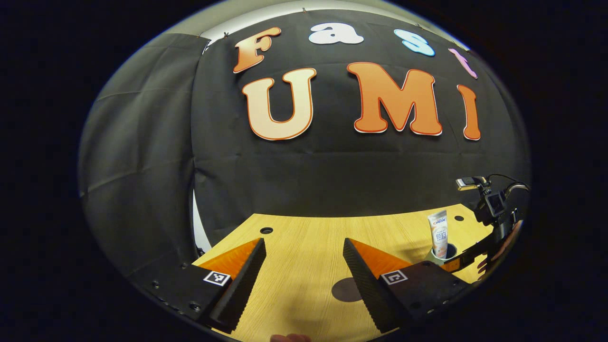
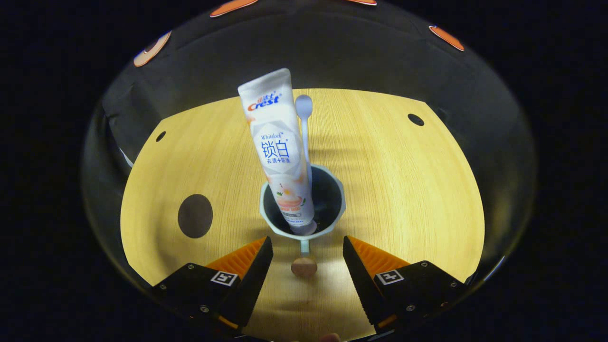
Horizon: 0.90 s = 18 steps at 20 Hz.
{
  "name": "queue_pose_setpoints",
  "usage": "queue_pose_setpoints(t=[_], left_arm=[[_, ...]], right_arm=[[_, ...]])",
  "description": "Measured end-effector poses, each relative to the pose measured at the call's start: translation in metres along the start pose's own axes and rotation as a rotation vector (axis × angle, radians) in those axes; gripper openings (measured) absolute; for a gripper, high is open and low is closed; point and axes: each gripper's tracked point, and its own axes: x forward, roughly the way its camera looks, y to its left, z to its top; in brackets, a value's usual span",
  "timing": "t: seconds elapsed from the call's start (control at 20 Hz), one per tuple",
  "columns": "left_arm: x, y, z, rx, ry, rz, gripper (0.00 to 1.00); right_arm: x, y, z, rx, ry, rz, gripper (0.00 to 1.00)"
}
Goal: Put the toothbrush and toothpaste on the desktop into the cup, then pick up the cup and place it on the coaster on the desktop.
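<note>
In the right gripper view a pale cup [image 2: 332,216] stands upright on the wooden desktop [image 2: 403,199]. A white toothpaste tube [image 2: 280,152] leans in it, and a white toothbrush [image 2: 304,114] rises just behind the tube. The cup's handle with a round knob [image 2: 304,267] points back between the fingers of my right gripper [image 2: 308,242], which is open and not touching it. The dark round coaster [image 2: 194,216] lies to the cup's left. My left gripper [image 1: 304,242] is open over bare desktop, the coaster [image 1: 344,289] partly behind one finger. The cup [image 1: 449,251], tube [image 1: 438,232] and right gripper [image 1: 458,260] sit far right.
Small round holes [image 2: 415,118] mark the desktop's corners, another hole [image 1: 266,230] being near the back edge in the left gripper view. The black cloth wall [image 1: 332,175] closes the far side. A hand [image 1: 494,256] holds the right gripper.
</note>
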Motion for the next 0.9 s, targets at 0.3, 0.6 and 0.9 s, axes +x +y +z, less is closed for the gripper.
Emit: queue_pose_setpoints(t=[0.3, 0.6, 0.9], left_arm=[[0.006, 0.0, -0.011, 0.019, 0.038, -0.005, 0.99], [0.007, 0.007, -0.024, 0.017, 0.076, 0.005, 0.99], [0.007, 0.007, -0.028, 0.016, 0.088, 0.001, 0.98]], right_arm=[[0.025, 0.007, -0.001, 0.017, 0.122, 0.006, 0.76], [0.027, 0.009, -0.013, -0.01, 0.161, -0.018, 0.61], [0.027, 0.01, -0.016, 0.011, 0.19, -0.029, 0.27]])
